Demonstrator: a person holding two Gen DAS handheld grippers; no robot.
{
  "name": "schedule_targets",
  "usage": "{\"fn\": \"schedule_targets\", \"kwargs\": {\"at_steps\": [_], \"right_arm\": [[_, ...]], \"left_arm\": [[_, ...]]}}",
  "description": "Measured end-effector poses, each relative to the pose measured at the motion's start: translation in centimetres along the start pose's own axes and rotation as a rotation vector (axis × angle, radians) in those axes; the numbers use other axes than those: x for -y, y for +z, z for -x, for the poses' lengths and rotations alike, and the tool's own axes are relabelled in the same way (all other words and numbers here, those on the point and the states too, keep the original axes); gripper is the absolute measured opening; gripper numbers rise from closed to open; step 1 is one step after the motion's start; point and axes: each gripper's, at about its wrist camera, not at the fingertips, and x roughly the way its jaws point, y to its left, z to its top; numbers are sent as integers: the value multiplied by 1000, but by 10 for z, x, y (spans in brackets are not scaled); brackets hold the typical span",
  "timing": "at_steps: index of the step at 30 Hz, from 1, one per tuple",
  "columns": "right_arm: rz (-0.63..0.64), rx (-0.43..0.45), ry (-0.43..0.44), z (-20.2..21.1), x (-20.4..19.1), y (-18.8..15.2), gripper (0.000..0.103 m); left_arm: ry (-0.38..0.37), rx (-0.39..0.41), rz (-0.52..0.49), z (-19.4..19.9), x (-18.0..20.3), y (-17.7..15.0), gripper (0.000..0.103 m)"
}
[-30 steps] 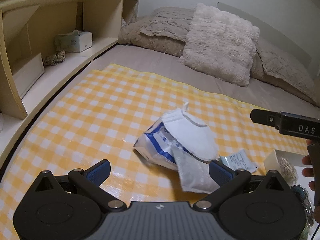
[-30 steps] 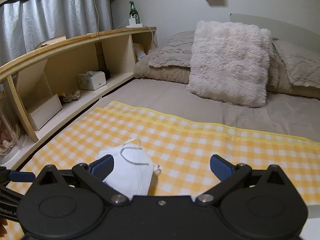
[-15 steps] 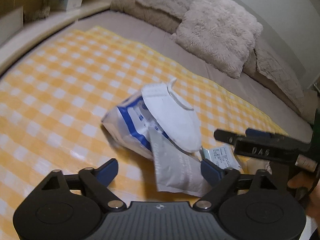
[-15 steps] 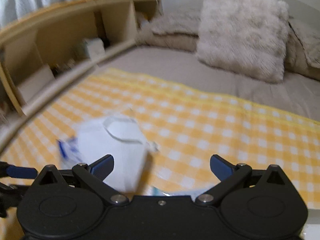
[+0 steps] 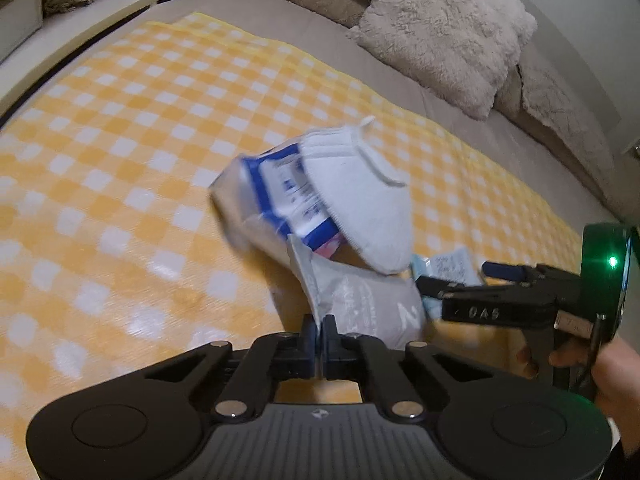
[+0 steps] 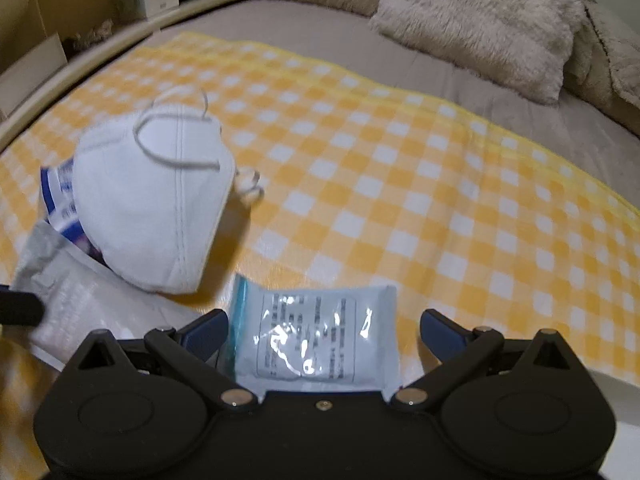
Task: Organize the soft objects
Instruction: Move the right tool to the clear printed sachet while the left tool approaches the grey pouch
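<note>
Grey pouch (image 5: 360, 300): left gripper (image 5: 319, 330) jaws, wide before, now pinch its edge; right gripper (image 6: 324, 332) jaws wide.

checked cloth (image 5: 120, 128), fluffy pillow (image 5: 448, 32), wooden shelf (image 6: 60, 20)

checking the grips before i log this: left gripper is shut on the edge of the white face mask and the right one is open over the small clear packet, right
Not quite. The left gripper is shut on the corner of the grey pouch, not the white face mask, which lies untouched on top of the pile, as the left wrist view shows. The right gripper is indeed open over the small clear packet.
</note>
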Motion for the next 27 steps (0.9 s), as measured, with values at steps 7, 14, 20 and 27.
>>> {"fn": "schedule_targets", "kwargs": {"at_steps": [7,14,20,27], "right_arm": [[48,6,-19,1,-13,-10,96],[76,4,61,9,-22,-17,77],[127,-18,109,21,-27,-25,70],[247,-77,188,38,-36,-35,70]], "left_arm": [[31,-93,-72,16,-30,-15,2],[-40,-204,-325,31,-7,-45,33],[-22,7,-483,52,23,-38,85],[-110,3,-667,18,57,-40,88]]}}
